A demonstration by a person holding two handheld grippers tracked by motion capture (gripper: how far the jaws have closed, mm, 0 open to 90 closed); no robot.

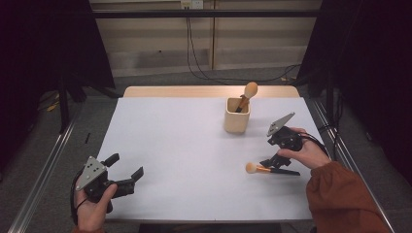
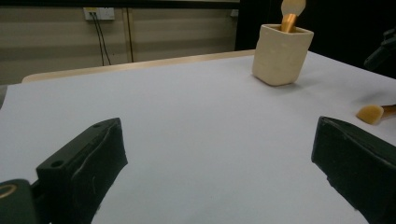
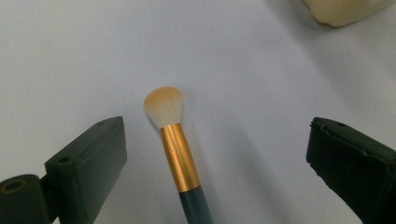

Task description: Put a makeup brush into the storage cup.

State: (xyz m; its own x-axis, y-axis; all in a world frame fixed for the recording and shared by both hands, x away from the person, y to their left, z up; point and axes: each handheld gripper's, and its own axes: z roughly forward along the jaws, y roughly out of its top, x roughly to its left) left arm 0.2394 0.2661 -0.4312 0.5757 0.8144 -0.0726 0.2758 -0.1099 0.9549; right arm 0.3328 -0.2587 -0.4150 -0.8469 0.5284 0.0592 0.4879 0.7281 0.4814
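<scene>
No writing legible. Beige cup [image 1: 237, 116] holds one brush [image 1: 246, 95]; second brush [image 1: 265, 169] lies between released right gripper [image 1: 281, 165] jaws; left gripper [image 1: 127, 172] released.

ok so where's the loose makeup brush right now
The loose makeup brush lies flat on the table's right side, between the open right tongs and nearer the person than the beige holder.

I held the left gripper [image 1: 127, 167] low at the near left, jaws spread wide, my left hand [image 1: 92, 206] wrapped beneath it. The right gripper [image 1: 278, 165] sat at the right, jaws also wide apart, pointed left, my right hand [image 1: 306, 153] gripping, sleeve trailing near.
</scene>
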